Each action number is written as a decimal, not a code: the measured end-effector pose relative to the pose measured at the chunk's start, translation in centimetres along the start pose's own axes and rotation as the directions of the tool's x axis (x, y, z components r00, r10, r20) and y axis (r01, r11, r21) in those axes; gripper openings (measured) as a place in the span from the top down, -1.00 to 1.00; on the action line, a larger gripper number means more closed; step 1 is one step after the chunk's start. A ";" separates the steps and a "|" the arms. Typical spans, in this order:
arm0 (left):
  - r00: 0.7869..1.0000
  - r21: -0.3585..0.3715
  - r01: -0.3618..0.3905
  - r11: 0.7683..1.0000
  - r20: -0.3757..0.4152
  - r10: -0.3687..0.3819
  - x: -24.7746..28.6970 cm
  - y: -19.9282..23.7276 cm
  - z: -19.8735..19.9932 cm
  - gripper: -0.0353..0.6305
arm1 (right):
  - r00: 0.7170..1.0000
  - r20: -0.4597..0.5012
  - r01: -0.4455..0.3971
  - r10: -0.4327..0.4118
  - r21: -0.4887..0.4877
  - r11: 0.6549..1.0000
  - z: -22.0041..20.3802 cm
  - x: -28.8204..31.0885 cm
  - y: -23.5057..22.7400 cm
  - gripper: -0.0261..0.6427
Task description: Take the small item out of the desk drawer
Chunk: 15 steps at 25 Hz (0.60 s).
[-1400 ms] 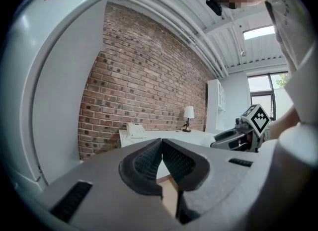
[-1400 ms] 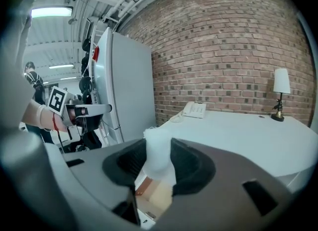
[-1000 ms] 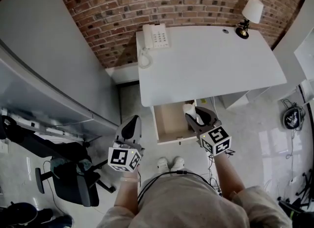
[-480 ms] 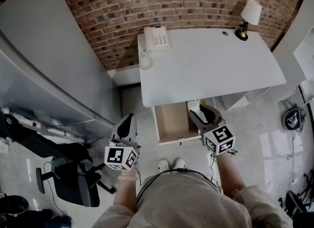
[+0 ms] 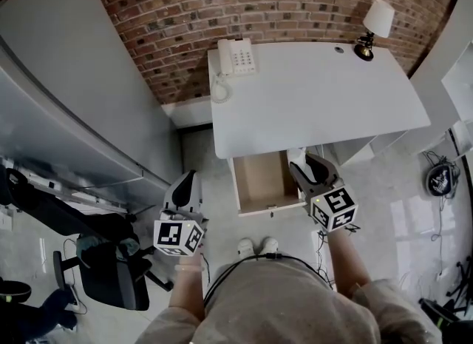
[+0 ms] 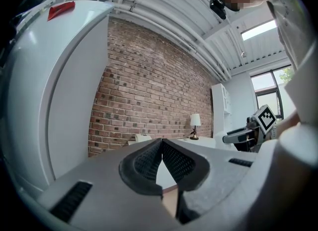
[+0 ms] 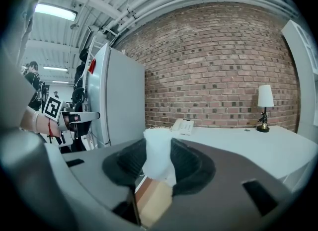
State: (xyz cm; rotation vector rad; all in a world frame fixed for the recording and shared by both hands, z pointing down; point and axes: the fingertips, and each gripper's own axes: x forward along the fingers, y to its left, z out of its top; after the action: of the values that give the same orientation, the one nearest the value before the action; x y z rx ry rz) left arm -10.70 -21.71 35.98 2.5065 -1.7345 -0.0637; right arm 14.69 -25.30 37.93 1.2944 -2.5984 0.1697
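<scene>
The small item (image 5: 296,157) is a white, crumpled-looking piece; my right gripper (image 5: 299,160) is shut on it, just above the right side of the open desk drawer (image 5: 259,181). In the right gripper view the white item (image 7: 158,159) stands upright between the pads, and my right gripper (image 7: 158,146) points toward the desk. The drawer's wooden inside (image 7: 154,202) shows below the jaws. My left gripper (image 5: 189,180) hangs over the floor left of the drawer, away from it. In its own view my left gripper (image 6: 162,143) has its tips touching, with nothing between them.
The white desk (image 5: 318,95) carries a telephone (image 5: 236,55) at its back left and a small lamp (image 5: 376,23) at its back right. A tall grey cabinet (image 5: 66,83) stands at the left, an office chair (image 5: 111,265) below it. Cables lie on the floor at the right (image 5: 441,178).
My right gripper, with the white item in it, has shifted a little to the right and toward the desk edge. My left gripper has drifted slightly left.
</scene>
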 end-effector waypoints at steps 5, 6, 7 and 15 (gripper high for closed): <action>1.000 0.001 -0.009 1.000 0.000 0.009 -0.4 0.2 0.1 0.88 | 1.000 0.004 0.011 -0.011 0.004 1.000 0.0 -0.2 -0.3 0.44; 1.000 0.001 -0.012 1.000 0.001 0.012 -0.4 0.2 0.1 0.88 | 1.000 0.006 0.012 -0.012 0.004 1.000 0.0 -0.2 -0.4 0.44; 1.000 0.002 -0.015 1.000 0.001 0.015 -0.5 0.3 0.1 0.88 | 1.000 0.008 0.013 -0.013 0.005 1.000 0.1 -0.2 -0.4 0.45; 1.000 0.003 -0.029 1.000 -0.005 0.029 -1.0 0.4 -0.1 0.88 | 1.000 0.019 0.023 -0.023 0.012 1.000 0.0 -0.5 -0.7 0.44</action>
State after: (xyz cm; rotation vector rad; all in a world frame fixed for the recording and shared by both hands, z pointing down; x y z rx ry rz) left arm -11.40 -20.94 36.12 2.4807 -1.7699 -0.0526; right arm 15.49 -25.34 37.85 1.3363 -2.6011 0.1701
